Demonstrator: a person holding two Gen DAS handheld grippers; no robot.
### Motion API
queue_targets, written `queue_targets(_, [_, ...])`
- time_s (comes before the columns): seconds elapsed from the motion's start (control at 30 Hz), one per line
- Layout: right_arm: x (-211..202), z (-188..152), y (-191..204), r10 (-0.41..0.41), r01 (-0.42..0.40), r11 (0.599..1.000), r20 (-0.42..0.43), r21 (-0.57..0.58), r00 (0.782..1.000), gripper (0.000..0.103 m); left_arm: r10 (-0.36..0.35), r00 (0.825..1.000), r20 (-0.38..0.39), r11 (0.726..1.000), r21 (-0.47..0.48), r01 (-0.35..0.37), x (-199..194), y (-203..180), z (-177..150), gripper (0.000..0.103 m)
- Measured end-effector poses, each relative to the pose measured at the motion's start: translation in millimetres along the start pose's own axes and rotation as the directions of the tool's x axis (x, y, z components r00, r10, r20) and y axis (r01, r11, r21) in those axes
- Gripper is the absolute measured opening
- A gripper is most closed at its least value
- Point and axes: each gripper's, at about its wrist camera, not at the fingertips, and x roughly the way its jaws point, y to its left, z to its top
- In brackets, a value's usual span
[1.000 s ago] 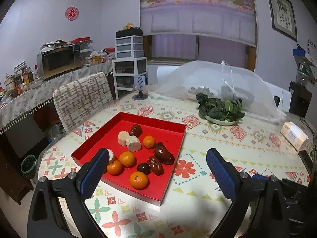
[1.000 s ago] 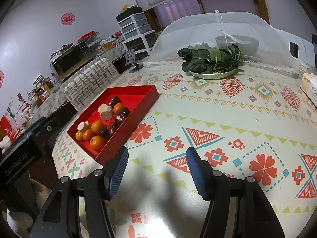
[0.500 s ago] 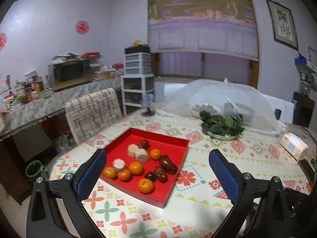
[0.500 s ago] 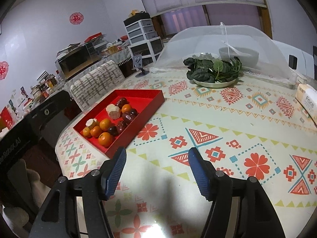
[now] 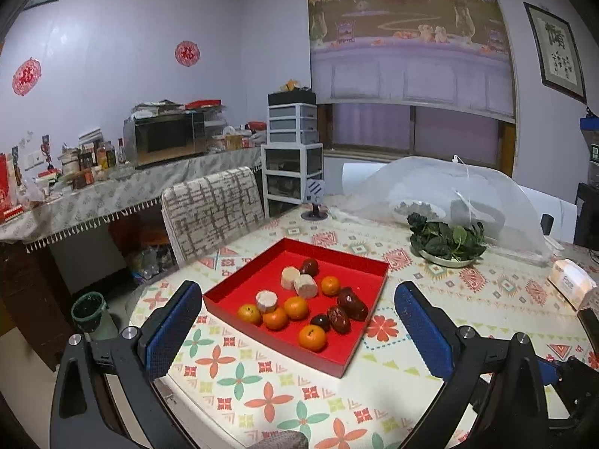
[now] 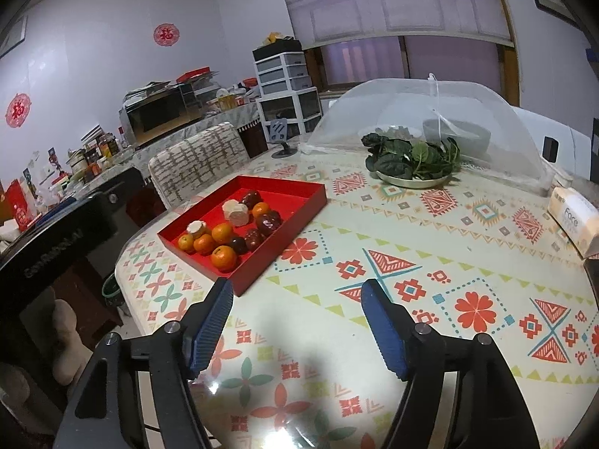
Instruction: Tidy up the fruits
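Two hand-held grippers (image 5: 299, 321) (image 6: 295, 321) hover short of the red tray (image 5: 368, 265) — apart.

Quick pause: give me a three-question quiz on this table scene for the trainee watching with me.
1. How many oranges lie in the red tray?
2. True or false: the plate of greens sits inside the tray.
3. What is between the pads of the right gripper? A) an orange B) a date C) nothing

Key:
1. Five.
2. False. The plate rests on the tablecloth, apart from the tray, at the edge of the mesh food cover.
3. C. The jaws are opening over bare tablecloth. The left gripper is open and empty too.
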Motion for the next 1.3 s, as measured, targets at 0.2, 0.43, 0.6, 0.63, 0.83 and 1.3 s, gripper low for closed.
queue_targets(0.2, [6.7,-5.4,10.5,0.012,-0.012,1.0,-0.022,-0.018,1.0,0.077,-0.043,0.998,-0.051,0.998,-0.041,0.041,11.1,10.3,-3.5,0.103])
queue_targets(0.43, [19.7,-9.3,17.5,0.016,-0.018,0.999,-0.053,-0.028,0.998,0.078,-0.081,0.989,-0.122,0.994,-0.085,0.071,31.4,16.5,-10.7,0.103])
queue_targets(0.6, [29.5,-12.5,17.5,0.015,-0.017,1.0,-0.076,-0.023,0.997,0.078,-0.097,0.983,-0.157,0.99,-0.116,0.079,43.6,22.5,-14.8,0.103])
queue_targets(0.63, [31.1,-13.0,17.6,0.015,-0.017,1.0,-0.079,-0.024,0.997,0.078,-0.096,0.982,-0.161,0.99,-0.119,0.077,45.2,22.9,-15.5,0.103])
queue_targets(0.83, [37.8,-16.1,22.3,0.01,-0.014,0.999,-0.092,-0.043,0.996,0.078,-0.091,0.98,-0.174,0.989,-0.13,0.068,53.8,27.3,-18.4,0.103])
queue_targets(1.3, [50.9,-16.3,2.8,0.0,0.0,1.0,-0.101,0.001,0.995,0.079,0.008,0.986,-0.165,0.984,-0.173,-0.037,81.3,58.3,3.3,0.103])
